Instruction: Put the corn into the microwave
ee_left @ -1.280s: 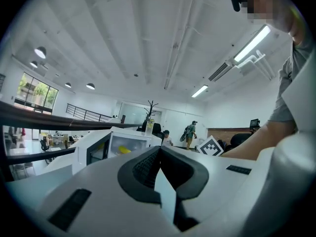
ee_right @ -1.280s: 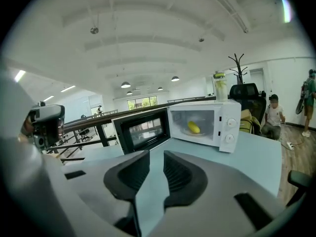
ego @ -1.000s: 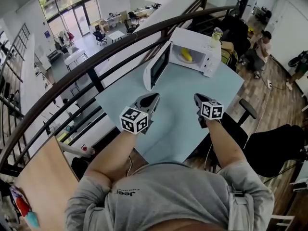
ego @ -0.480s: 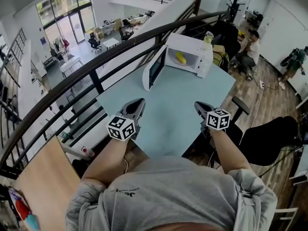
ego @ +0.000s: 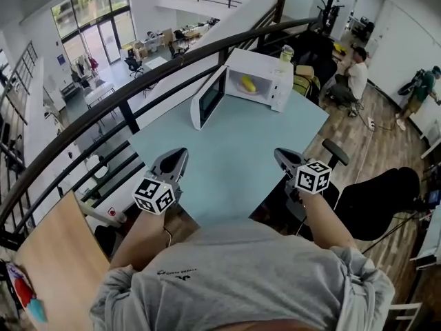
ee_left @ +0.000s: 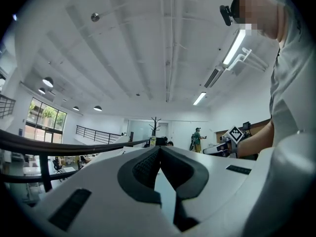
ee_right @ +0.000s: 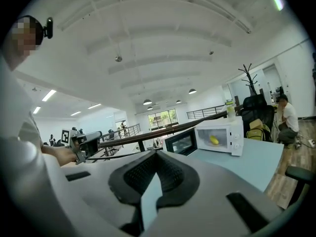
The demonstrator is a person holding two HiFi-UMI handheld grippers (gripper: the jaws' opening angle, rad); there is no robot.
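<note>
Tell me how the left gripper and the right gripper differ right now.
The left gripper is at the table's left edge, by the railing; the right gripper is at its right edge. The right gripper's view shows the open microwave with the corn inside; the left gripper's view shows a coat rack instead. Both are shut and empty.

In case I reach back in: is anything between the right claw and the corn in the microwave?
Nothing visible. The microwave door stands open to the side, and only bare table lies between the right claw and the corn.
</note>
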